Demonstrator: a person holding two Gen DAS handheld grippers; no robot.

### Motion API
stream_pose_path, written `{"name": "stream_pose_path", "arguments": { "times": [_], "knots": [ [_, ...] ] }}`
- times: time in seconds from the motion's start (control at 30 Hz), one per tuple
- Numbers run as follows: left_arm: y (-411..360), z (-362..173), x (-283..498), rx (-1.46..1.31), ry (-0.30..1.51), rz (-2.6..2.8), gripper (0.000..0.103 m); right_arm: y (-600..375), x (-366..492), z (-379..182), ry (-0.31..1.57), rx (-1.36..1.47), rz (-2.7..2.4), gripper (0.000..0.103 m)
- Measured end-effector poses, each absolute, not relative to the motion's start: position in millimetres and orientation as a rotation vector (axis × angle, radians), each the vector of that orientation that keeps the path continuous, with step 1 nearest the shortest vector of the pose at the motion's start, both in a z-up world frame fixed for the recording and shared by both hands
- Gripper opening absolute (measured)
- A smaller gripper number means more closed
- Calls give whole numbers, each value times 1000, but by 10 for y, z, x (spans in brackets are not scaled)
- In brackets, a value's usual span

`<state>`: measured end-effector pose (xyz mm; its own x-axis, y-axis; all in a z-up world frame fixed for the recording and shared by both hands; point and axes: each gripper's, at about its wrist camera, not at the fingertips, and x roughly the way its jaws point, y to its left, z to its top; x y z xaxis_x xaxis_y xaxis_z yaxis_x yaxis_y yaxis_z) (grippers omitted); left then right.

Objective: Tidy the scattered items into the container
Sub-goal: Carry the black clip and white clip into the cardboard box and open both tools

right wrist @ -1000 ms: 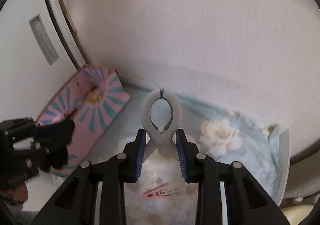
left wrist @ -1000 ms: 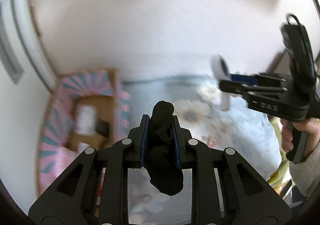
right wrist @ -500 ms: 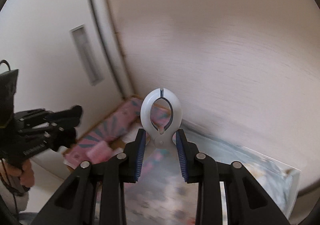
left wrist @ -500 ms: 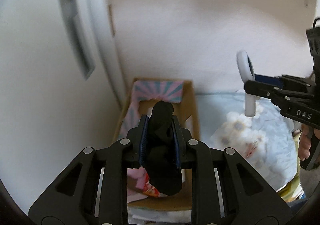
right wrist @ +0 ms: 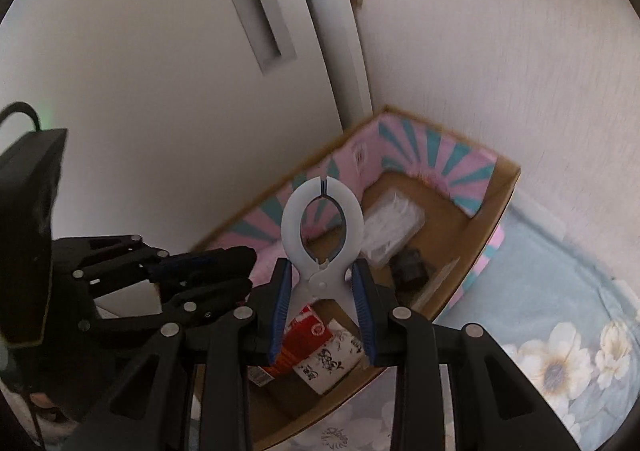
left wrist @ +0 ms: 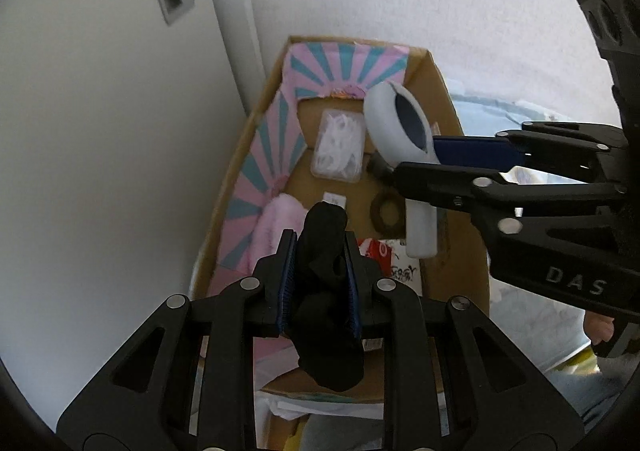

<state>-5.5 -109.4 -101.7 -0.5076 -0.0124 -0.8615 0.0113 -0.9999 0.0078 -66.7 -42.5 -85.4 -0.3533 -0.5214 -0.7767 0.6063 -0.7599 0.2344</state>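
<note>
My left gripper (left wrist: 318, 251) is shut on a black sock (left wrist: 326, 291) and holds it above the near half of a cardboard box (left wrist: 444, 91) lined with pink and teal stripes. My right gripper (right wrist: 322, 291) is shut on a large white spring clamp (right wrist: 322, 223) and holds it above the same box (right wrist: 504, 187). In the left wrist view the right gripper (left wrist: 416, 159) with the clamp (left wrist: 394, 123) reaches in from the right over the box. In the right wrist view the left gripper (right wrist: 240, 267) shows at the left.
Inside the box lie a clear packet of white bits (left wrist: 340, 147), a pink fluffy cloth (left wrist: 276, 223), a dark ring (left wrist: 386, 211) and printed packets (right wrist: 320, 351). The box stands against a white door (left wrist: 100, 131) and wall. A floral blue sheet (right wrist: 560, 331) lies to its right.
Both grippers have swung left from above the floral sheet to above the box, which now looms closer. Each still grips its item.
</note>
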Motion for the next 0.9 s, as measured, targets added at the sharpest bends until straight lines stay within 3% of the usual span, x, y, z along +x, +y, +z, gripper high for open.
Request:
{"name": "stream_pose_path", "arguments": {
  "times": [0.5, 0.53, 0.57, 0.6, 0.63, 0.67, 0.73, 0.77, 0.9],
  "knots": [
    [-1155, -1170, -20, 1597, 37, -2700, 20, -399, -783, -961, 172, 1225, -2141, 28],
    [-1171, -1157, -9, 1592, 51, -2701, 23, -394, -774, -951, 170, 1225, -2143, 29],
    [-1192, -1133, 11, 1581, 81, -2711, 43, -388, -779, -948, 164, 1225, -2147, 29],
    [-1216, -1105, 30, 1565, 114, -2721, 73, -373, -788, -943, 145, 1228, -2145, 30],
    [-1239, -1068, 45, 1542, 146, -2729, 90, -354, -799, -930, 117, 1231, -2139, 37],
    [-1257, -1032, 59, 1516, 166, -2741, 101, -323, -817, -919, 76, 1235, -2134, 51],
    [-1280, -948, 80, 1469, 194, -2765, 102, -255, -808, -848, 19, 1218, -2138, 68],
    [-1284, -914, 88, 1449, 188, -2767, 102, -216, -800, -803, -8, 1194, -2146, 71],
    [-1270, -834, 126, 1410, 159, -2766, 102, -139, -756, -631, -25, 1131, -2177, 71]
  ]
}}
